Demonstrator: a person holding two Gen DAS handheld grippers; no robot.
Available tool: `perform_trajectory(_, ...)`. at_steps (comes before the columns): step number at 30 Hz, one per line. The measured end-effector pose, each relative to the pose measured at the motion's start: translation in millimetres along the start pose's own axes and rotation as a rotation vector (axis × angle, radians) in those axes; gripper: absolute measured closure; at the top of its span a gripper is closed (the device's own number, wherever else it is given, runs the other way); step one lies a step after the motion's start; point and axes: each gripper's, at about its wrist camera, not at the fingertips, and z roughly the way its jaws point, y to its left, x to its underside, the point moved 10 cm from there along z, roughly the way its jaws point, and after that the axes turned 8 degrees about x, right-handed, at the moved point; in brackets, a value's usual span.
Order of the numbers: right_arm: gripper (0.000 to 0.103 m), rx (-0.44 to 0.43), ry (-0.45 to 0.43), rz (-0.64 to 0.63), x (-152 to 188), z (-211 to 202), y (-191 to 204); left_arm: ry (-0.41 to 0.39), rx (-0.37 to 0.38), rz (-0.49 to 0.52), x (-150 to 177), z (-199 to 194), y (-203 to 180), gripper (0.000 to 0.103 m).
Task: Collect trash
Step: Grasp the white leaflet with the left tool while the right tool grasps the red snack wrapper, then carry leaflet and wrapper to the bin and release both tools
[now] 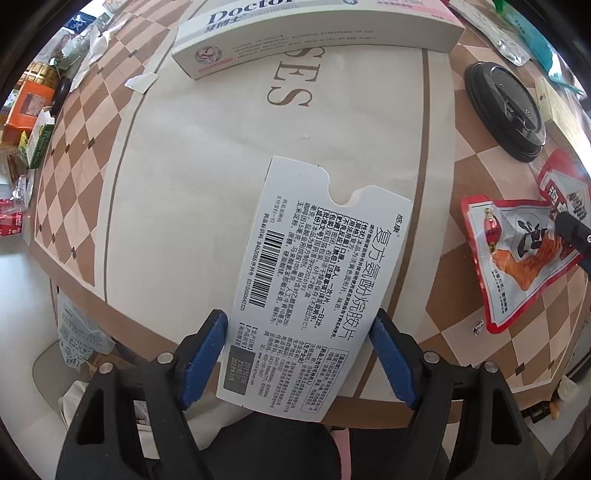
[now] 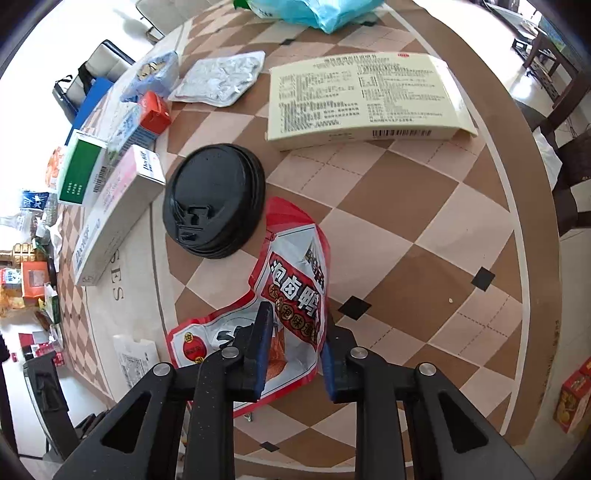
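- Between the blue pads of the left tool (image 1: 297, 332), a flattened white medicine carton (image 1: 314, 280) printed with a barcode and black text is gripped by its long edges; its near end hangs out past the edge of the worktop (image 1: 229, 155).
- Further along the checkered worktop in the left wrist view, a white and pink toothpaste box (image 1: 317, 33) is seen lying flat, well apart from the carton.
- A black cup lid (image 1: 504, 110) is seen to the right of the pale centre band, near a red snack wrapper (image 1: 524, 254).
- In the right wrist view, the right tool (image 2: 295, 343) is closed on the red snack wrapper (image 2: 291, 284), the pouch being pinched at its lower part while its upper part stands up crumpled between the pads.
- The black cup lid (image 2: 214, 199) is seen just beyond the wrapper, upside-up on the worktop (image 2: 424, 229).
- A cream leaflet-printed box (image 2: 365, 96) is seen lying further back, and a silver foil pouch (image 2: 221, 79) to its left.
- The white carton (image 2: 136, 356) is visible at the lower left of that view.
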Motion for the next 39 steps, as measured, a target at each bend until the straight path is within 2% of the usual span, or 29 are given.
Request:
perform_trajectory(2, 0.088, -0.02, -0.031, -0.008, -2.5, -11.9, -9.9, -0.014, -0.003, -0.001, 3.5, -5.8, -0.7, 0.026)
perform_trajectory(5, 0.093, -0.051, -0.057, -0.015, -7.3, -30.0, -21.6, -0.034, 0.003, -0.006, 10.5, -18.9, -1.6, 0.026)
perform_trajectory(16, 0.094, -0.084, -0.132, 0.066, 17.8, -77.3, -56.5, -0.158, 0.038, 0.059, 31.1, -64.2, 5.4, 0.027)
perform_trajectory(22, 0.094, -0.104, -0.169, 0.111, 61.0, -103.6, -68.6, -0.201, 0.102, 0.09, 69.5, -73.8, 9.7, 0.027)
perform_trajectory(27, 0.094, -0.115, -0.176, 0.12, 123.7, -121.6, -75.5, -0.194, 0.18, 0.075, 120.1, -72.1, 18.4, 0.027)
perform_trajectory(30, 0.094, -0.113, -0.151, 0.122, 169.7, -123.6, -81.5, -0.156, 0.219, 0.061, 159.4, -59.6, 22.0, 0.026)
perform_trajectory(33, 0.094, -0.104, -0.101, 0.127, 217.9, -112.3, -91.0, -0.084, 0.251, 0.034, 186.4, -26.2, 28.9, 0.027)
perform_trajectory(35, 0.094, -0.087, -0.051, 0.128, 247.1, -92.0, -97.8, -0.034, 0.271, 0.01, 197.8, 4.4, 32.7, 0.027)
perform_trajectory(39, 0.094, -0.035, 0.045, 0.142, 287.8, -22.4, -113.5, 0.066, 0.302, -0.054, 202.5, 82.6, 37.0, 0.027)
